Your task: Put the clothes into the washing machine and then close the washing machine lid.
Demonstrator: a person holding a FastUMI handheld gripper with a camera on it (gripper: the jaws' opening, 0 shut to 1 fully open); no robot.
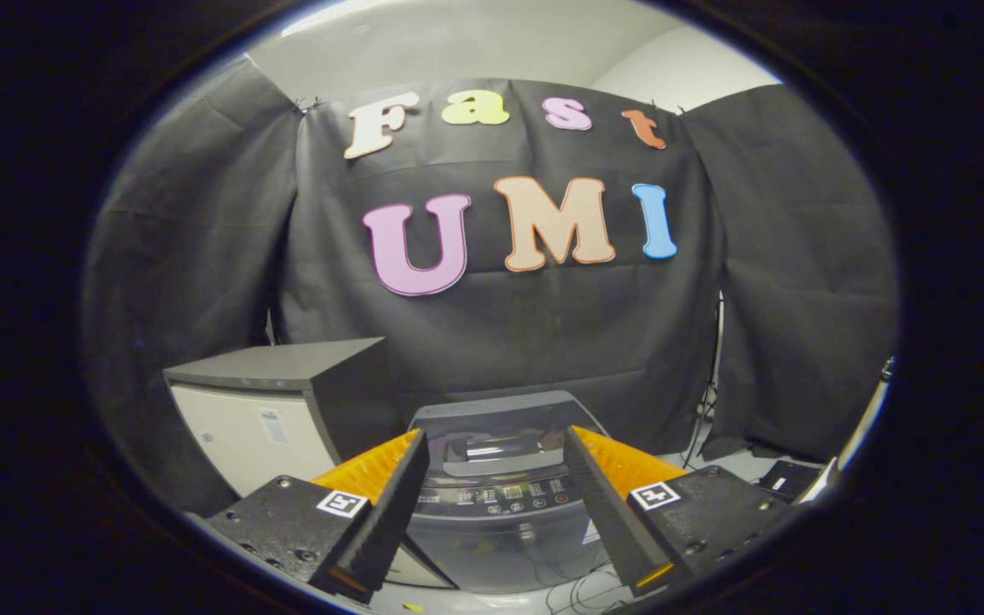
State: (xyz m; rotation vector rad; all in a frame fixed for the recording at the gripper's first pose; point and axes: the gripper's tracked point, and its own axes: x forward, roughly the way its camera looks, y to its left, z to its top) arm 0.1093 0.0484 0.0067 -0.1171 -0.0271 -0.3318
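A grey top-loading washing machine [500, 512] stands on the floor beyond my fingers, framed between them. Its lid [505, 418] lies flat and shut, with a control panel [500, 495] along the front edge. My gripper [496, 444] hangs in the air short of the machine, open, with nothing between its fingers. The fingers stand wide apart, one to each side of the machine's top.
A small cabinet [278, 410] with a dark top and white front stands left of the machine. Cables [577, 589] lie on the floor in front of it. A dark flat object [787, 478] rests on the floor at the right, near a pale pole [863, 427].
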